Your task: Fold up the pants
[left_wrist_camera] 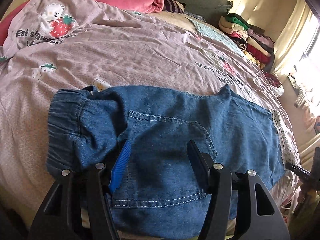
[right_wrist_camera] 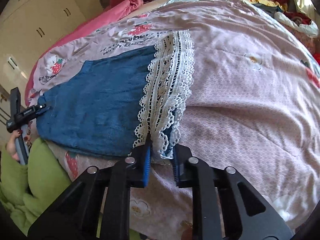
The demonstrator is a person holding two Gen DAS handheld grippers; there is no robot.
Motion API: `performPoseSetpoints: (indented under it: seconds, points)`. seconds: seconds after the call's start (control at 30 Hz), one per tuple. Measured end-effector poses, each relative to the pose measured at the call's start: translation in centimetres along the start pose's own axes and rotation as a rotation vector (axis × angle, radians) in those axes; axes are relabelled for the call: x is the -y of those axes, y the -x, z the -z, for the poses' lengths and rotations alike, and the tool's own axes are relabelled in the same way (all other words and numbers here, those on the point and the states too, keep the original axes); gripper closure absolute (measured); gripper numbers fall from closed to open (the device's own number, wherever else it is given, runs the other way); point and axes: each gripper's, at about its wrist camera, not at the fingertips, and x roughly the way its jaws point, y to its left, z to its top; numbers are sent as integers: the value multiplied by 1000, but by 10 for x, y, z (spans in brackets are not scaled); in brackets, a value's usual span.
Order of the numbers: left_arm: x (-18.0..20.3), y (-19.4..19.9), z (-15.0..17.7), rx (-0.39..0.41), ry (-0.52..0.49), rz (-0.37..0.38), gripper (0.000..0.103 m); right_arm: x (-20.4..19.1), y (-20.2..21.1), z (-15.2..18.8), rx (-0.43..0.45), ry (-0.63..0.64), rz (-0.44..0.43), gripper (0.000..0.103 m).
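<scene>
A pair of small blue denim pants (left_wrist_camera: pixel 170 132) lies flat near the front edge of a bed covered with a pale pink strawberry-print quilt (left_wrist_camera: pixel 120 56). The pants appear already doubled, one leg over the other. Their long axis runs side to side along the bed's front edge: elastic waistband (left_wrist_camera: pixel 66 124) at one end, white lace cuffs (right_wrist_camera: pixel 170 84) at the other.

The left gripper (left_wrist_camera: pixel 160 156) hovers over the seat of the pants beside a back pocket (left_wrist_camera: pixel 166 160), just in from the waistband. Its jaws stand about half open, with denim beneath and between them but nothing gripped.

The right gripper (right_wrist_camera: pixel 161 152) is at the opposite end. Its jaws look drawn in on the near corner of the lace cuffs, with the trim bunched between the blue pads (right_wrist_camera: pixel 147 166).

In the right wrist view, a hand (right_wrist_camera: pixel 15 146) with painted nails holds the left gripper's handle at the waist end.

Judging from this, the next fold would carry the cuffs along the long axis toward the waistband, and the right gripper is the nearer one for it.

Stacked clothes (left_wrist_camera: pixel 248 38) sit at the bed's far corner.
</scene>
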Motion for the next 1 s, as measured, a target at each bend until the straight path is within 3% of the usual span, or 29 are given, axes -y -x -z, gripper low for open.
performPoseSetpoints:
  seconds: [0.33, 0.53, 0.6, 0.77, 0.83, 0.9, 1.0]
  points:
    - [-3, -2, -1, -4, 12, 4, 46, 7, -11, 11, -37, -22, 18, 90]
    - [0, 4, 0, 23, -2, -2, 45, 6, 14, 7, 20, -9, 59, 74]
    - [4, 12, 1, 49, -36, -33, 35, 3, 24, 4, 58, 2, 84, 74]
    - [18, 34, -1, 102, -93, -70, 31, -18, 36, -6, 146, 59, 99, 65]
    - [33, 41, -3, 116, -141, -61, 30, -37, 31, -11, 165, 111, 75, 60]
    - [49, 43, -2, 120, -197, -49, 18, -55, 21, -15, 165, 160, 61, 59]
    - [72, 38, -1, 108, -267, -19, 16, -81, 1, -24, 154, 218, 17, 59]
